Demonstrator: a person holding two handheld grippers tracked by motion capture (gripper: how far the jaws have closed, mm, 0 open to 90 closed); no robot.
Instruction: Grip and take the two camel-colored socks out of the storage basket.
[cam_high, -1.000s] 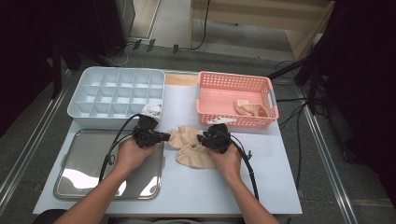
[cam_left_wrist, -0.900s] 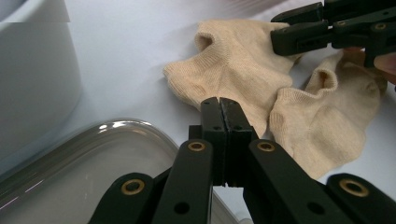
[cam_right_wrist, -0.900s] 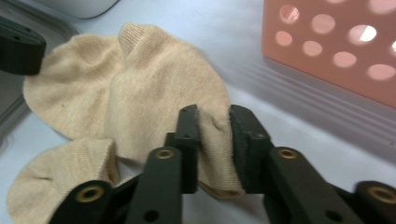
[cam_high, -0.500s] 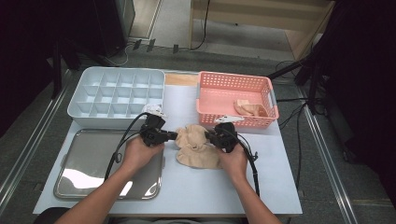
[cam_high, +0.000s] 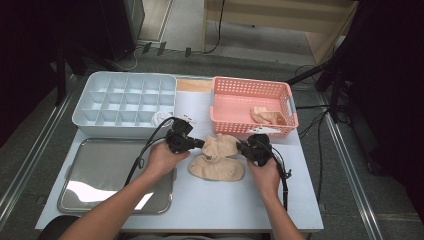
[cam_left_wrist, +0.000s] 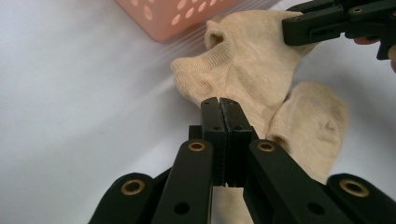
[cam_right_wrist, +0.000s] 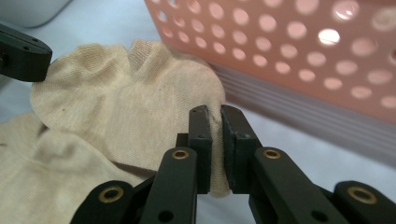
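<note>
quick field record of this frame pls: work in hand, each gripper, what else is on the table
work: two grippers hold one beige sock stretched between them, above a second beige sock lying on the white table
left gripper: shut on the sock's edge
right gripper: jaws just closing, sock fabric pinched between them
pink basket: behind the socks, beige items inside
divided tray: far left, cells look empty
metal tray: near left, under the left forearm

Beige sock, perforated pink basket
</note>
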